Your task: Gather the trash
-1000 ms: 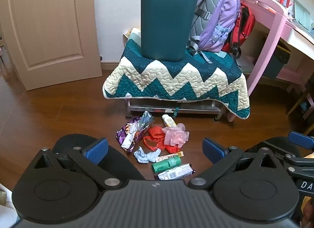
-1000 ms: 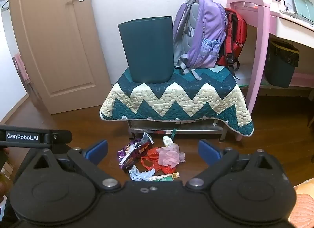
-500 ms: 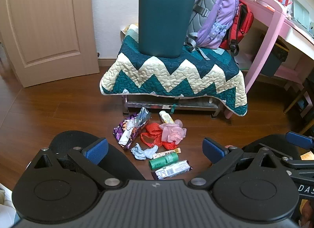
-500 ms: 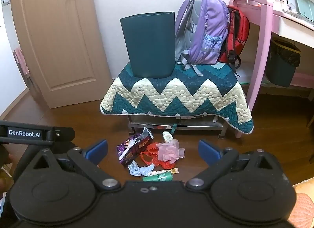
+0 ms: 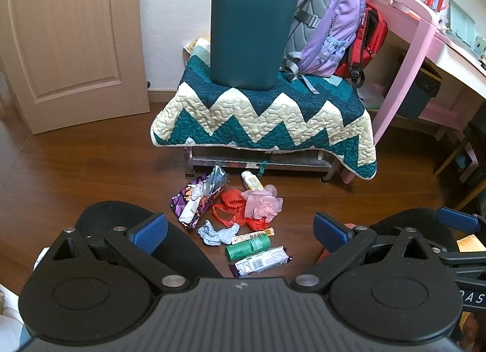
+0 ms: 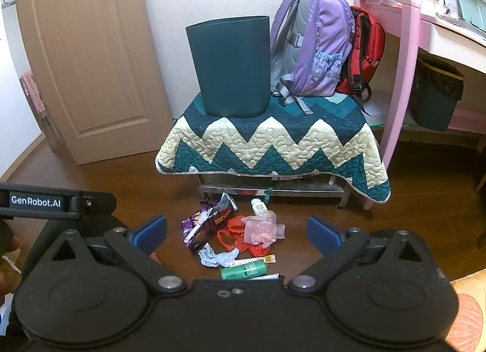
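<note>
A pile of trash lies on the wood floor in front of a low table: a purple wrapper [image 5: 197, 200], red plastic [image 5: 231, 212], a pink puff [image 5: 262, 203], a small white bottle [image 5: 250, 180], crumpled pale paper [image 5: 215, 232], a green tube [image 5: 247, 245] and a white bar wrapper [image 5: 261, 261]. A dark teal bin [image 5: 247, 36] stands upright on the table's zigzag quilt [image 5: 261, 115]. My left gripper [image 5: 240, 230] is open and empty above the pile. My right gripper [image 6: 237, 230] is open and empty, also facing the pile [image 6: 240, 236] and the bin [image 6: 232, 66].
A purple backpack [image 5: 325, 21] and a red one [image 5: 369, 36] lean behind the bin. A pink desk [image 5: 404, 45] stands at the right with a dark lined bin [image 6: 437, 94] beneath it. A closed wooden door [image 6: 88, 57] is at the left.
Both grippers have drawn slightly back and to the right; the table and trash pile sit a little lower and more centred. Both stay open and empty.
</note>
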A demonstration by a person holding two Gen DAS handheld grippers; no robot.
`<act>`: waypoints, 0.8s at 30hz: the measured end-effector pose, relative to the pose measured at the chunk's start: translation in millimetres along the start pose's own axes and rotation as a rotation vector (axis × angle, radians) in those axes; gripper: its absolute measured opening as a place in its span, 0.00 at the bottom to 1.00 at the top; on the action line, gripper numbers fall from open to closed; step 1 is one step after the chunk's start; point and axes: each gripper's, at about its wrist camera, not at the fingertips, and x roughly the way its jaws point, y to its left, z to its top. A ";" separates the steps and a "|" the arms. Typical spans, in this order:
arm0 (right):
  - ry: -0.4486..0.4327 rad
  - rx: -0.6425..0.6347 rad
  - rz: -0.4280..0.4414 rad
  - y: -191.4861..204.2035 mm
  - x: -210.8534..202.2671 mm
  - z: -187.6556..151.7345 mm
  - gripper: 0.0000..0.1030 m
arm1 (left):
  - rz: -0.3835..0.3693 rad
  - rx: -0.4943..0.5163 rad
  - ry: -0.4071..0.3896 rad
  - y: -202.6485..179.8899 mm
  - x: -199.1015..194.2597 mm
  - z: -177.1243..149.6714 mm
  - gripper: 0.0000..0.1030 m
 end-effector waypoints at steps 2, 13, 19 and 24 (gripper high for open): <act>0.002 -0.007 0.001 1.2 -1.5 -2.4 0.96 | -0.003 0.003 -0.006 2.8 -2.0 -1.0 1.00; 0.010 -0.024 0.001 6.4 -4.4 0.3 0.96 | -0.003 -0.001 -0.008 4.2 -3.3 -1.1 1.00; 0.014 -0.024 0.001 5.9 -3.8 0.3 0.96 | -0.008 -0.006 -0.004 6.8 -2.3 -4.3 1.00; 0.014 -0.025 0.003 5.2 -3.7 -0.2 0.96 | -0.008 -0.007 -0.003 5.3 -1.9 -4.5 1.00</act>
